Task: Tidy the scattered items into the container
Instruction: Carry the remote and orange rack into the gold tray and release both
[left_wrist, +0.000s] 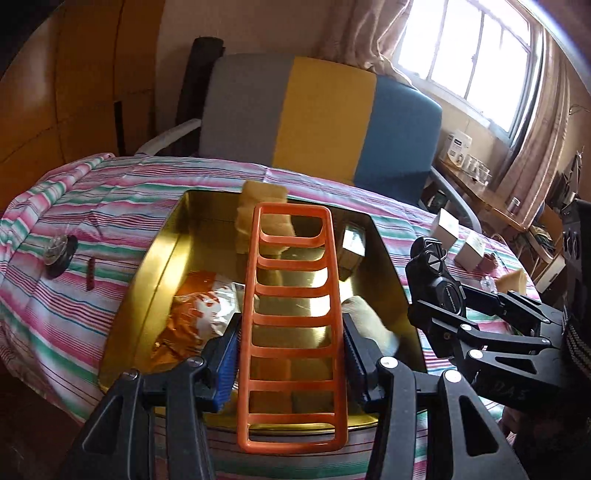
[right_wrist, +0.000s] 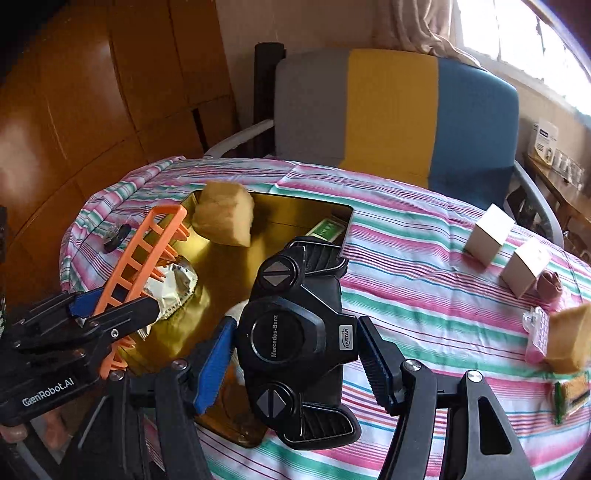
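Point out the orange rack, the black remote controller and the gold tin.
orange rack (left_wrist: 293, 317): left wrist view, a middle rung.
black remote controller (right_wrist: 291, 332): right wrist view, round centre badge.
gold tin (left_wrist: 162, 243): left wrist view, left inner wall.

Left gripper (left_wrist: 291, 354) angled downward, jaws clamped on an orange rack (left_wrist: 291, 314), right gripper (right_wrist: 295, 354) alongside, likewise tilted, jaws closed on a black remote controller (right_wrist: 295, 343).
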